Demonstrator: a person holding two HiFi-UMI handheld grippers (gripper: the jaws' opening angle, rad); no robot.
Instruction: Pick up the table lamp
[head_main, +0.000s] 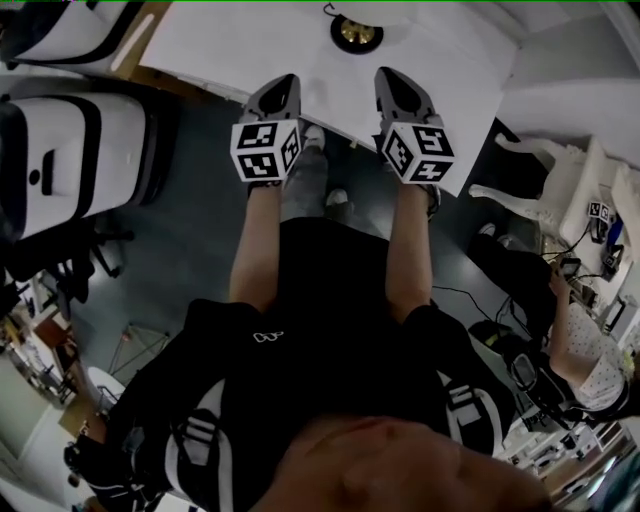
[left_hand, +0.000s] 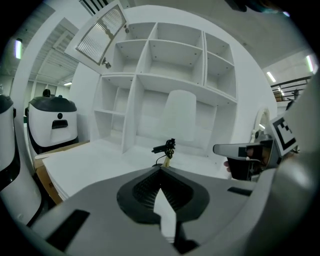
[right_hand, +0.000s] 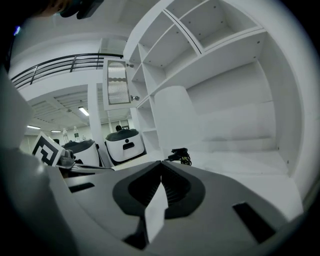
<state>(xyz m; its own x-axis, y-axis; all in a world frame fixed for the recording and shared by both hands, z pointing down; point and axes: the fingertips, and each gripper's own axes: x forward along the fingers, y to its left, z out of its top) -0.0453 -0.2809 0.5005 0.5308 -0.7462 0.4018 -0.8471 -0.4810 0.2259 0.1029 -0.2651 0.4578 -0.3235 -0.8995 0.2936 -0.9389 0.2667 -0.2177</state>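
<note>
The table lamp (head_main: 356, 33) shows from above as a black ring with a gold centre, at the far side of the white table (head_main: 230, 50). In the left gripper view the lamp (left_hand: 167, 149) is a small black and gold piece straight ahead; in the right gripper view the lamp (right_hand: 180, 154) stands ahead too. A tall white rounded shape (left_hand: 180, 116) rises just behind it; I cannot tell whether it belongs to the lamp. My left gripper (head_main: 287, 82) and right gripper (head_main: 388, 78) hover side by side over the table's near edge, short of the lamp. Both are shut and hold nothing.
A white shelf unit (left_hand: 170, 65) with open compartments backs the table. Bulky white machines with black tops (head_main: 60, 150) stand on the left. A white chair (head_main: 540, 190) and a seated person (head_main: 590, 350) are on the right. My right gripper (left_hand: 240, 149) shows beside the left.
</note>
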